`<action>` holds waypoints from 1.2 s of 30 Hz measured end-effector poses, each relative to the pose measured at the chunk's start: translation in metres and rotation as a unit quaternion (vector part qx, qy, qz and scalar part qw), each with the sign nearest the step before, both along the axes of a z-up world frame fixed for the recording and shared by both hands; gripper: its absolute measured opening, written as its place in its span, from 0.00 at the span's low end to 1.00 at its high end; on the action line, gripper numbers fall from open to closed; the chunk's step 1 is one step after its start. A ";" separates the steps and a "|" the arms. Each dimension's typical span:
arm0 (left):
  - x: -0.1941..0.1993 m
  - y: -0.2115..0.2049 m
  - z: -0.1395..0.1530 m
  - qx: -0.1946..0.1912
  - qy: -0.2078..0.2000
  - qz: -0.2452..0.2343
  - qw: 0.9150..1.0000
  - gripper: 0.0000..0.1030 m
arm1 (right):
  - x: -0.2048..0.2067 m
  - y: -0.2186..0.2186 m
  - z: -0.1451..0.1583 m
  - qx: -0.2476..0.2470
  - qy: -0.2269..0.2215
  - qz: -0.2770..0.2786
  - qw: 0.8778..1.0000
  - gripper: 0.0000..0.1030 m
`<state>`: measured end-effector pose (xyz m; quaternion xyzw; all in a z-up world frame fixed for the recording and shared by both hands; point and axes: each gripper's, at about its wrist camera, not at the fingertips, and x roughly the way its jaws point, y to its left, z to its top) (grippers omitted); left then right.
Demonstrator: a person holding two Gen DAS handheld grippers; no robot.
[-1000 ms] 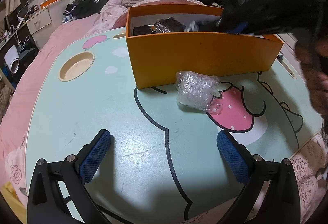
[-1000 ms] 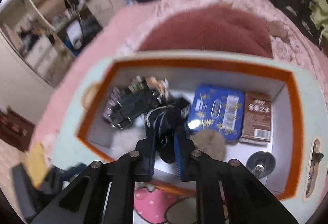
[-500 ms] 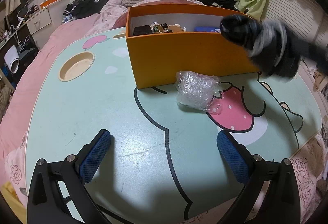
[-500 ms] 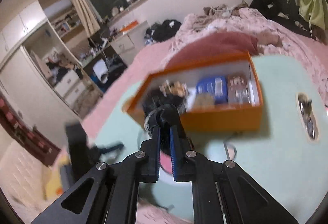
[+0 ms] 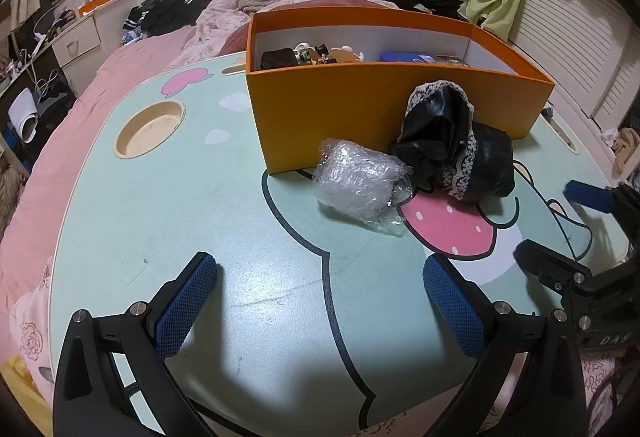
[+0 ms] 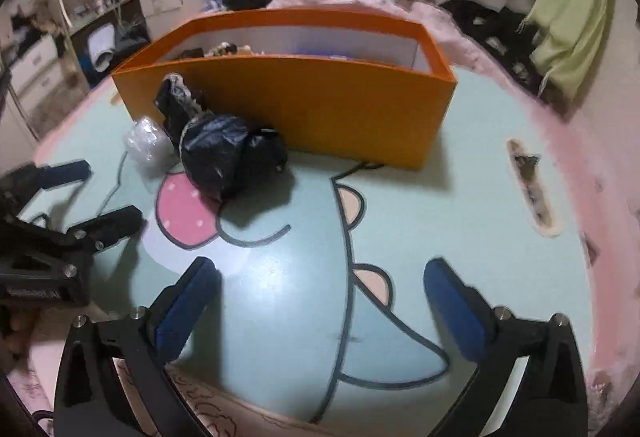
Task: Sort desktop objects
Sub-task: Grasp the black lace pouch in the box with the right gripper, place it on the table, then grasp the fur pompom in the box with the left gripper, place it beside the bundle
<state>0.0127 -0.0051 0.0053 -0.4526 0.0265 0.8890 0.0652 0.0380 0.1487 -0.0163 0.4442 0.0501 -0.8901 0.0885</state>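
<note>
I am holding both claws, left claw (image 5: pixel 320 301) and right claw (image 6: pixel 320 307), released above the worktop (image 5: pixel 168 197); the black lace bundle (image 5: pixel 452 141) is lying at 12 o'clock against the orange box (image 5: pixel 360 109), the bubble-wrap wad (image 5: pixel 360 185) touching it.

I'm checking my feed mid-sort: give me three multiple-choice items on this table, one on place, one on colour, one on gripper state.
1. Where does the black lace-trimmed bundle lie?
A. inside the box
B. on the table against the box's front wall
C. in the round cup recess

2. What colour is the box outside?
A. orange
B. blue
C. white

3. How does the right gripper stand?
A. shut on the bundle
B. shut, holding nothing
C. open, holding nothing

Answers: 1 B, it rests beside the plastic-wrap wad; 2 A, orange walls; 3 C, fingers wide apart over bare table.
</note>
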 end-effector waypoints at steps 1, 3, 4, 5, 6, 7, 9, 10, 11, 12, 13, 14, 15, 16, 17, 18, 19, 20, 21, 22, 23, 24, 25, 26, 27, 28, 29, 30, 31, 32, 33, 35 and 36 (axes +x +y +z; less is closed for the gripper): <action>0.000 0.000 0.000 0.000 0.000 0.000 1.000 1.00 | -0.002 0.001 -0.001 -0.001 0.000 0.000 1.000 1.00; 0.000 0.000 0.000 0.001 0.000 0.000 1.000 1.00 | -0.003 0.002 -0.003 -0.001 0.003 -0.002 1.000 1.00; 0.000 0.000 0.000 0.001 0.000 0.000 1.000 1.00 | -0.003 0.002 -0.004 -0.002 0.003 -0.002 1.000 1.00; 0.000 0.000 0.000 0.001 0.000 0.000 1.000 1.00 | -0.003 0.002 -0.003 -0.002 0.003 -0.002 1.000 1.00; 0.000 0.000 0.000 0.001 0.000 0.000 1.000 1.00 | -0.004 0.002 -0.001 -0.003 0.003 -0.002 1.000 1.00; 0.000 0.000 0.000 0.001 0.000 0.000 1.000 1.00 | -0.004 0.002 -0.001 -0.003 0.003 -0.001 1.000 1.00; 0.000 0.000 0.000 0.001 0.000 0.000 1.000 1.00 | -0.006 0.001 -0.001 -0.002 0.000 0.008 1.000 1.00; 0.000 0.000 0.000 0.001 0.000 0.000 1.000 1.00 | -0.006 -0.004 0.005 -0.001 -0.003 0.011 1.000 1.00; 0.000 0.000 0.000 0.001 -0.001 0.000 1.000 1.00 | -0.008 -0.005 0.008 -0.001 -0.006 0.013 1.000 1.00; 0.000 0.001 0.000 0.000 -0.001 0.000 1.000 1.00 | -0.009 -0.006 0.009 -0.001 -0.007 0.013 1.000 1.00; 0.000 0.001 0.000 -0.001 -0.002 0.000 1.000 1.00 | -0.011 -0.006 0.009 -0.001 -0.006 0.010 1.000 1.00; 0.000 0.001 0.000 -0.001 -0.002 0.000 1.000 1.00 | -0.013 -0.005 0.008 0.000 -0.004 0.003 1.000 1.00; 0.000 0.001 0.000 -0.001 -0.003 -0.001 1.000 1.00 | -0.013 -0.004 0.008 0.000 -0.003 -0.004 1.000 1.00; 0.000 0.001 0.000 -0.001 -0.004 -0.002 1.000 1.00 | -0.013 -0.005 0.008 0.001 -0.002 -0.006 1.000 1.00; 0.000 0.002 0.001 -0.001 -0.005 -0.002 1.000 1.00 | -0.011 -0.004 0.008 0.001 0.000 -0.007 1.000 1.00; 0.000 0.003 0.001 -0.001 -0.006 -0.003 1.000 1.00 | -0.011 -0.003 0.008 0.000 0.002 -0.008 1.000 1.00; 0.001 0.003 0.001 -0.001 -0.007 -0.003 1.000 1.00 | -0.010 -0.002 0.008 -0.001 0.003 -0.010 1.000 1.00; -0.003 0.002 0.000 -0.001 -0.007 -0.003 1.000 1.00 | -0.010 -0.002 0.008 -0.002 0.003 -0.011 1.000 1.00; -0.003 0.002 0.000 -0.001 -0.008 -0.003 1.000 1.00 | -0.011 -0.002 0.008 -0.002 0.003 -0.011 1.000 1.00; -0.003 0.002 0.000 -0.001 -0.008 -0.003 1.000 1.00 | -0.011 -0.001 0.008 -0.003 0.004 -0.011 1.000 1.00; -0.002 0.002 0.000 0.000 -0.009 -0.003 1.000 1.00 | -0.010 -0.001 0.008 -0.003 0.004 -0.011 1.000 1.00; -0.002 0.001 0.001 0.000 -0.011 -0.003 1.000 1.00 | -0.011 0.000 0.009 -0.003 0.005 -0.011 1.000 1.00; -0.001 0.000 0.002 0.002 -0.014 -0.004 1.000 0.99 | -0.010 0.000 0.009 -0.005 0.005 -0.011 1.000 1.00; 0.000 -0.001 0.006 0.007 -0.009 -0.004 1.000 0.95 | -0.010 0.001 0.009 -0.005 0.006 -0.011 1.000 1.00; 0.002 -0.003 0.012 0.012 0.002 -0.004 1.000 0.92 | -0.010 0.001 0.009 -0.006 0.007 -0.011 1.000 1.00; 0.004 -0.005 0.021 0.017 0.016 -0.002 1.000 0.87 | -0.010 0.002 0.008 -0.006 0.007 -0.010 1.000 1.00; 0.006 -0.005 0.032 0.025 0.029 -0.003 0.999 0.86 | -0.009 0.003 0.008 -0.006 0.008 -0.010 1.000 1.00; 0.004 -0.005 0.046 0.039 0.043 -0.004 0.998 0.86 | -0.009 0.003 0.008 -0.006 0.008 -0.010 1.000 1.00; 0.001 -0.005 0.059 0.052 0.052 -0.008 0.997 0.85 | -0.009 0.003 0.008 -0.006 0.008 -0.010 1.000 1.00; -0.004 -0.003 0.070 0.063 0.057 -0.013 0.996 0.82 | -0.009 0.003 0.008 -0.006 0.008 -0.010 1.000 1.00; -0.014 0.001 0.083 0.072 0.057 -0.019 0.996 0.80 | -0.009 0.003 0.008 -0.006 0.008 -0.010 1.000 1.00; -0.033 0.007 0.098 0.084 0.046 -0.027 0.995 0.69 | -0.009 0.003 0.008 -0.006 0.008 -0.010 1.000 1.00; -0.046 0.013 0.103 0.093 0.031 -0.033 0.995 0.69 | -0.010 0.003 0.008 -0.006 0.008 -0.010 1.000 1.00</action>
